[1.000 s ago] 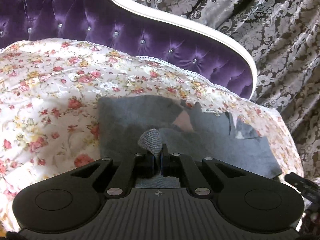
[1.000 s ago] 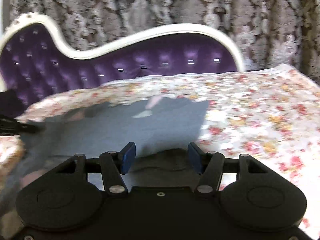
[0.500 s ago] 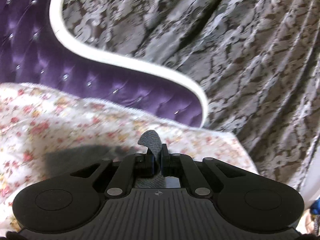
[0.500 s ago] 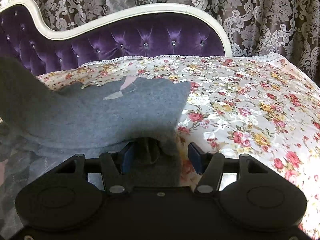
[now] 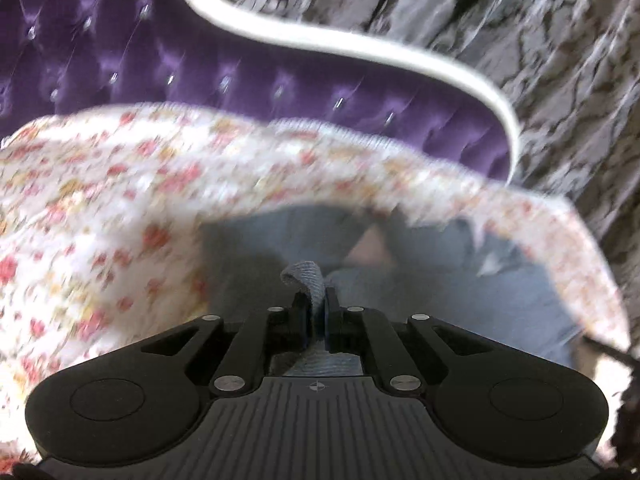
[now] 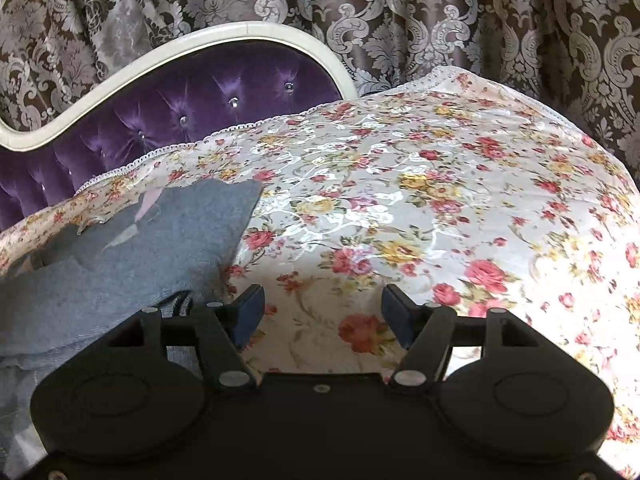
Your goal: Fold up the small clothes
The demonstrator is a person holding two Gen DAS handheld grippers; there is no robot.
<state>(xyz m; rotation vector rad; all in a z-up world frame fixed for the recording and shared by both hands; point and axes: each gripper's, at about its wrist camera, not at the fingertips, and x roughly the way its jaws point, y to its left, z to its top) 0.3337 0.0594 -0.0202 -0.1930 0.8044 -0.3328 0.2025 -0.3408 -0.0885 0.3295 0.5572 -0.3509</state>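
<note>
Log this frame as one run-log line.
left gripper: shut on grey garment | right gripper: opening, nothing between | garment on floral bedspread

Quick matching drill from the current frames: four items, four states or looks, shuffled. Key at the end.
Items:
1. left gripper
2. right gripper
3. headboard
4. bedspread

States or looks:
A. floral print, white with red and yellow roses
B. jaws apart and opening, nothing between them
C. purple, tufted, with a white frame
D. pinching a fold of the grey garment

Pairs: 1-D, 2-B, 3-C, 4-A
</note>
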